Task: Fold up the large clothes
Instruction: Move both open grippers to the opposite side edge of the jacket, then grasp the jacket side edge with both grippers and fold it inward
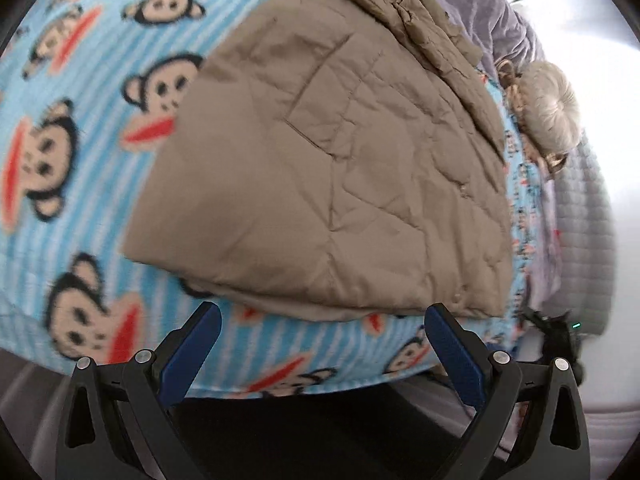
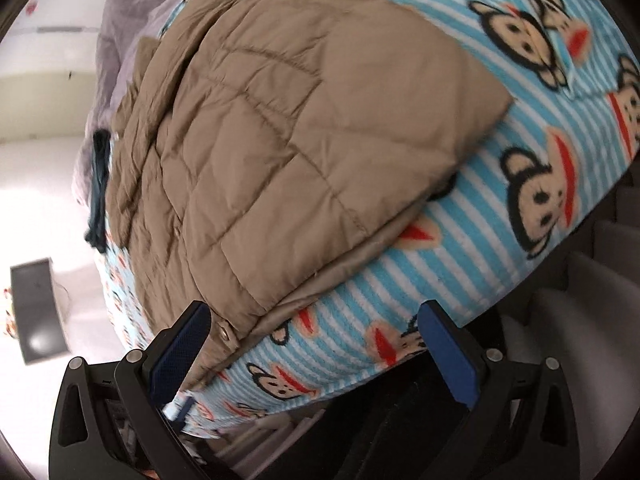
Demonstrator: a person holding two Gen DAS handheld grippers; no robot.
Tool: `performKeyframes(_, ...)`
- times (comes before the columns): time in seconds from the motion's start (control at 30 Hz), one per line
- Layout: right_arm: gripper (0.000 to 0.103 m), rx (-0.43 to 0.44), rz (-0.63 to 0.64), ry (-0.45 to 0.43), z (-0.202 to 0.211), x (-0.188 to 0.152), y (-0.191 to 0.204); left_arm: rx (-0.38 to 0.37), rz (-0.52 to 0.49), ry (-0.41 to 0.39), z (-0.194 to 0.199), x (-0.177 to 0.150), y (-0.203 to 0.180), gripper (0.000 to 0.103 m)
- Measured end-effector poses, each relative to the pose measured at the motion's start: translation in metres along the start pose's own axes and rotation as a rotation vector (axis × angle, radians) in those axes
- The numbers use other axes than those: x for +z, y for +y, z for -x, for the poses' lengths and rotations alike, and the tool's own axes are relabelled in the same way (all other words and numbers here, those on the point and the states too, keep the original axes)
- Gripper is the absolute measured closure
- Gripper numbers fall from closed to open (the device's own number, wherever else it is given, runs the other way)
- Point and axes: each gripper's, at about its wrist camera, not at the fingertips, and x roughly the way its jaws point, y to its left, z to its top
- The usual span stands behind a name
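Observation:
A tan quilted jacket lies folded on a blue striped monkey-print blanket. My left gripper is open and empty, just short of the jacket's near hem. In the right wrist view the jacket fills the middle, with a snap-button edge reaching down beside my left finger. My right gripper is open and empty, with its fingers over the blanket at the jacket's near corner.
A grey fur hood trim and purple-grey bedding lie at the far right of the left view. A dark strap hangs at the bed's left edge. A dark box stands on the pale floor.

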Motion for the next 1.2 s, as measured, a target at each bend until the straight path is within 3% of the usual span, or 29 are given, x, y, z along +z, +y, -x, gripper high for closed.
performKeyframes(0.13,0.000,0.077,-0.086,-0.028,0.007,0.008,-0.018,-0.064,0.045,0.028,-0.020,0.007,0.000,0.001)
performKeyframes(0.43,0.000,0.185,-0.222,-0.060,-0.010,0.026,-0.039,-0.078,0.047,0.031,-0.037,0.015,-0.007,0.001)
performKeyframes(0.63,0.000,0.225,-0.264,-0.071,-0.025,0.041,-0.043,-0.056,0.055,0.024,-0.050,0.022,-0.015,0.001)
performKeyframes(0.87,0.002,0.265,-0.278,-0.025,-0.034,0.058,-0.045,-0.018,0.059,0.011,-0.064,0.023,-0.036,0.001)
performKeyframes(0.9,0.006,0.267,-0.283,-0.017,-0.033,0.057,-0.045,-0.021,0.067,0.002,-0.063,0.024,-0.038,0.003)
performKeyframes(0.93,0.017,0.263,-0.290,-0.007,-0.034,0.058,-0.045,-0.021,0.074,-0.011,-0.061,0.025,-0.038,0.019)
performKeyframes(0.97,0.025,0.255,-0.296,0.005,-0.034,0.059,-0.046,-0.016,0.077,-0.017,-0.060,0.025,-0.039,0.043)
performKeyframes(1.0,0.038,0.248,-0.301,0.017,-0.035,0.059,-0.047,-0.015,0.077,-0.018,-0.060,0.026,-0.039,0.055)
performKeyframes(1.03,0.053,0.248,-0.305,0.024,-0.036,0.059,-0.048,-0.020,0.073,-0.022,-0.059,0.027,-0.040,0.074)
performKeyframes(1.07,0.074,0.249,-0.307,0.030,-0.036,0.059,-0.049,-0.031,0.062,-0.027,-0.057,0.029,-0.041,0.083)
performKeyframes(1.13,0.088,0.239,-0.307,0.037,-0.036,0.060,-0.051,-0.036,0.034,-0.046,-0.049,0.031,-0.048,0.088)
performKeyframes(1.2,0.093,0.246,-0.283,0.036,-0.032,0.063,-0.046,-0.052,0.013,-0.074,-0.036,0.036,-0.056,0.088)
